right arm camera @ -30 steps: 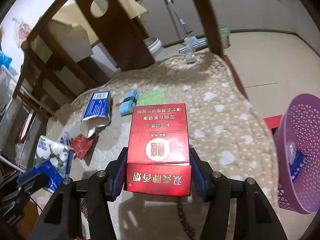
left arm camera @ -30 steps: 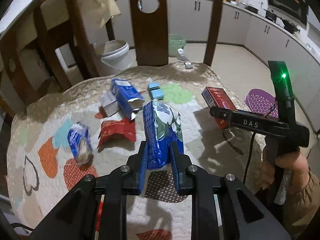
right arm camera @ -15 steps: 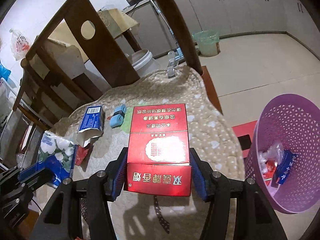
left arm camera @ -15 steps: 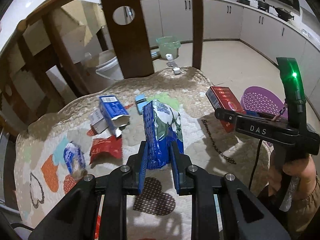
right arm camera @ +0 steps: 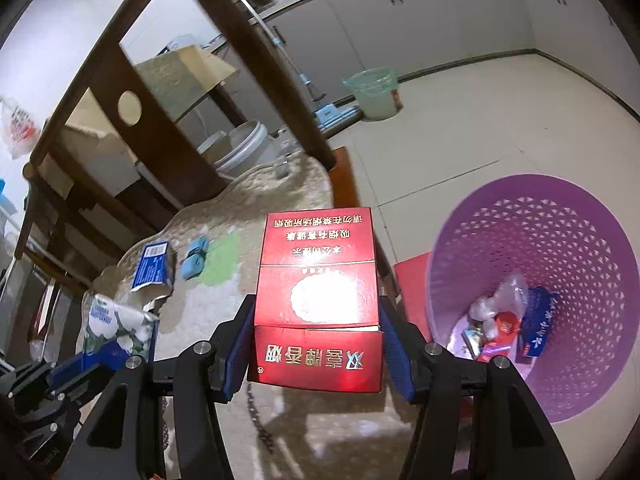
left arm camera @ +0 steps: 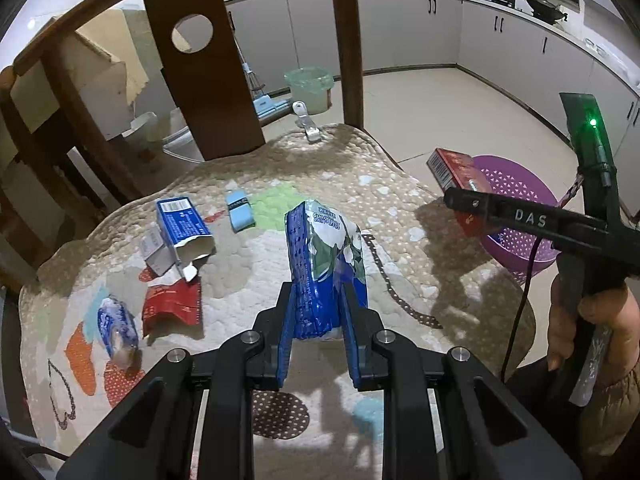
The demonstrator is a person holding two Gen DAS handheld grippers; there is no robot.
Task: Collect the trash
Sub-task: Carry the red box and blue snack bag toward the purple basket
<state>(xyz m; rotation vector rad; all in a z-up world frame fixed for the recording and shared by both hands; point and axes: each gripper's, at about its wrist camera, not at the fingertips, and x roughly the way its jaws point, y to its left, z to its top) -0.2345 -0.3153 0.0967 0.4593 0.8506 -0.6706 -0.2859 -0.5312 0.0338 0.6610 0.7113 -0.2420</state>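
Covering the wooden chair (left arm camera: 208,80) seat, a quilted beige cushion (left arm camera: 320,168) with hearts and coloured patches is the work surface. Behind the chair lies a kitchen with a pale tiled floor (right arm camera: 460,128) and a long row of grey cabinets (left arm camera: 400,36). On this floor, beyond the chair back, stand a pale green bin (left arm camera: 309,88) and a white bucket (right arm camera: 240,148).

To the right of the chair, on the floor, stands the purple perforated basket (right arm camera: 532,240), which already contains some wrappers and a blue packet.

The right gripper (right arm camera: 316,344) holds a red cigarette box (right arm camera: 316,280) clamped between its blue pads; the box is in the air at the right edge of the chair, beside the basket. The left gripper (left arm camera: 318,340) is closed narrowly on a blue and white flowered bag (left arm camera: 326,264), which stands upright above the middle of the cushion.

On the cushion, left of this bag, lie a torn blue carton (left arm camera: 182,228) and, touching it, a small white box (left arm camera: 154,250). In front of them lie a red wrapper (left arm camera: 172,308) and a crumpled blue wrapper (left arm camera: 118,330). A small light blue pack (left arm camera: 240,212) lies nearer to the chair back.
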